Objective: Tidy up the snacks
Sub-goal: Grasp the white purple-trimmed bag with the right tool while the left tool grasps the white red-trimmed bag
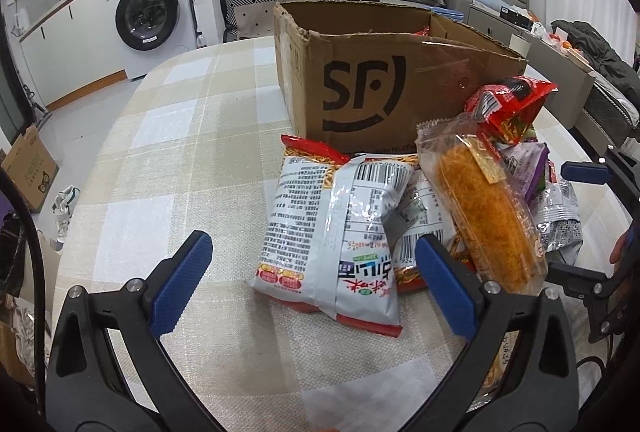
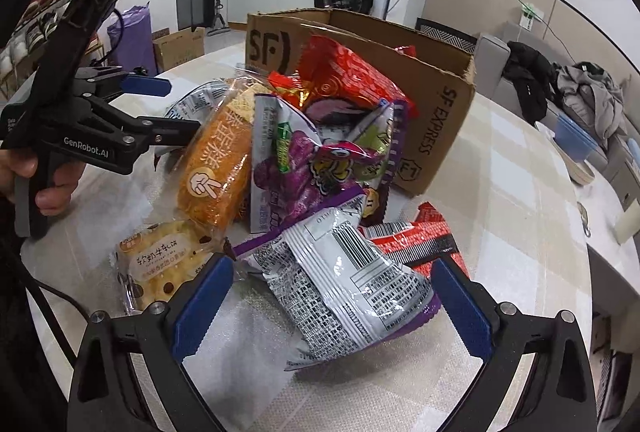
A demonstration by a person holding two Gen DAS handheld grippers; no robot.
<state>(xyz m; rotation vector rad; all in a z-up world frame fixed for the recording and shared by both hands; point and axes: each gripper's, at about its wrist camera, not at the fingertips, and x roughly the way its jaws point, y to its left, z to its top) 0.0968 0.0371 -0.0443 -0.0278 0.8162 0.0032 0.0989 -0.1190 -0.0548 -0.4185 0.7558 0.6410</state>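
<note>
Left gripper [image 1: 312, 284]: spread, empty, astride white foil snack bag [image 1: 328, 244].
Right gripper [image 2: 332, 306]: spread, around silver purple-edged packet [image 2: 344, 292]; contact unclear, I think none.
Risk: slick foil slipping, toppling heaped pile beyond my fingers.

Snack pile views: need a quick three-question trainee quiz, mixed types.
1. True or false: the cardboard box stands open-topped behind the snack pile.
2. What lies between the fingers of the right hand-held gripper? A) silver bag with purple edge B) orange bread pack C) a bottle
3. Fill in: the left hand-held gripper is ____, with a silver noodle bag lying between its fingers.

Key: 1 true; 2 A; 3 open
</note>
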